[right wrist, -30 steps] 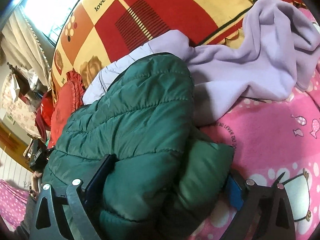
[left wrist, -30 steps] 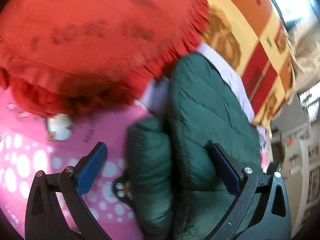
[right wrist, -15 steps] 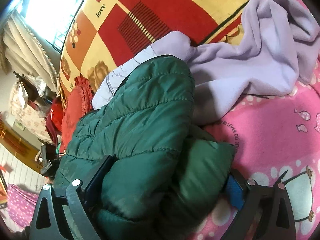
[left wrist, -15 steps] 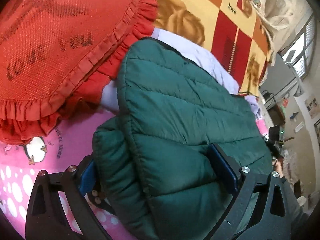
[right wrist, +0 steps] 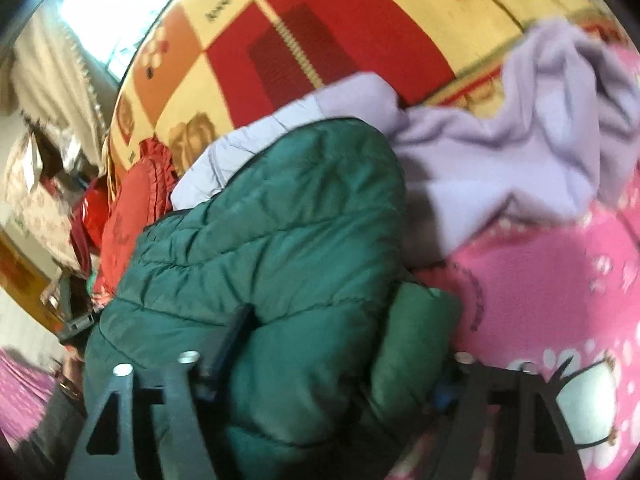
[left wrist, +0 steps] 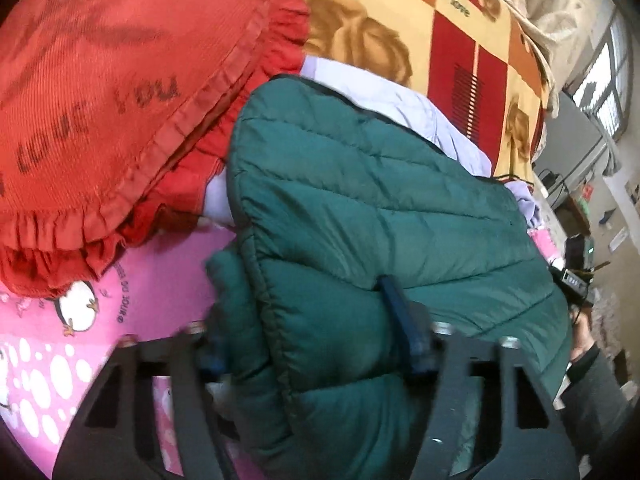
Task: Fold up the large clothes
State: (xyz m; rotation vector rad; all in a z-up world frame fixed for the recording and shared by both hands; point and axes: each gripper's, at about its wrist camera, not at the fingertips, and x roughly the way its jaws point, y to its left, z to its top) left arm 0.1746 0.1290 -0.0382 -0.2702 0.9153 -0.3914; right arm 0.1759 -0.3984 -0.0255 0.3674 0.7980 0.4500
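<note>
Dark green quilted fabric fills the space between the fingers of both tools. At the bottom centre of the left wrist view, the left gripper [left wrist: 308, 344] is clenched on a thick roll of the green puffer jacket [left wrist: 372, 208], its blue pads sunk into the padding; the grip sits on the doubled edge, probably so both layers travel together. The right gripper [right wrist: 332, 364], bottom centre of its own view, likewise grasps the jacket [right wrist: 276, 248] where a fat folded bulge shows at lower right. Holding two ends of the same edge suits carrying or laying over a fold, I judge.

The jacket is puffy and slippery-looking, stitched in slanting channels, and it springs up in a rounded hump, not lying flat, so it will likely resist a crisp crease.

A pale lilac garment [right wrist: 500, 152], soft and fleecy, lies crumpled behind it in the upper right. A red frilled cushion [left wrist: 112, 92] with ribbed weave fills the upper left of the left view. All rest on a pink fleece blanket [right wrist: 552, 280] with white dots, backed by a red and yellow checked cover [left wrist: 452, 40].
</note>
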